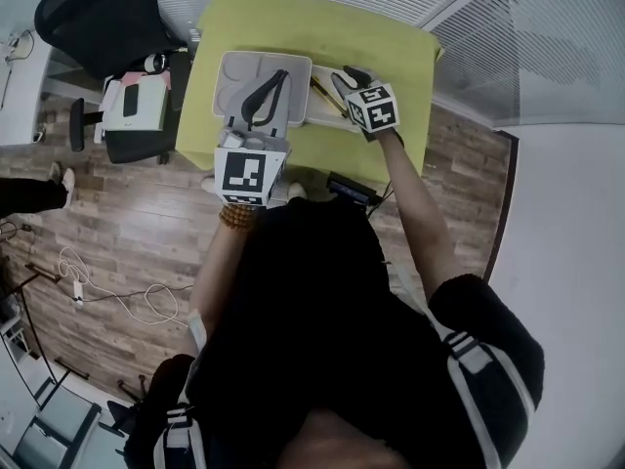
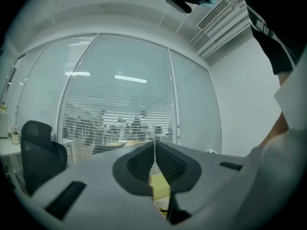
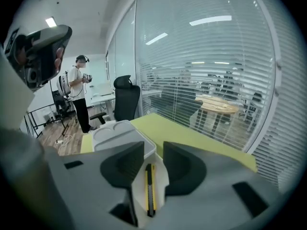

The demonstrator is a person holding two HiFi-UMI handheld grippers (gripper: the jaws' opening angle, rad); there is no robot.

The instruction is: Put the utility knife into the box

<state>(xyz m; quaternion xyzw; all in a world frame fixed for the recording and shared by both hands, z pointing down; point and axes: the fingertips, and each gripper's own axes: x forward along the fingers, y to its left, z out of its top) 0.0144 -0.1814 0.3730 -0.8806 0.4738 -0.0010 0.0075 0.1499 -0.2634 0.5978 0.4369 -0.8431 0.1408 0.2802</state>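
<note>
**Utility knife outside the box, below the parted right jaws**

The utility knife [image 3: 149, 190], yellow with a black strip, is seen lying flat on a white flat piece [image 3: 161, 181] on the yellow-green table [image 1: 391, 57]. This piece is placed just beside the right side of the box [image 3: 117, 133]. Whether it is joined to the box cannot be told. The knife is therefore outside the box, at about the middle of the table. The box, grey-white with rounded moulded recesses, is set close to the table's left edge.

The right gripper [image 3: 153, 150] is held above the knife and tilted downward. Its fingers are parted, and the knife is seen through the gap between them, lying lower down on the white piece. Neither pad is pressed against the knife, and nothing is held.

The left gripper [image 2: 154, 147] is held level and pointed across the table at the glass wall with blinds [image 2: 120, 95]. Its fingers are brought together so that the tips meet, and nothing is caught between them. In the head view its jaws are seen over the box, on the side toward the table's near edge.

A black office chair [image 3: 125, 102] is seen beyond the table's left edge. Farther off, a person [image 3: 79, 92] is seen standing on the wooden floor [image 1: 146, 223], well apart from the table. Behind the blinds a round wooden table [image 3: 218, 104] can be made out.
</note>
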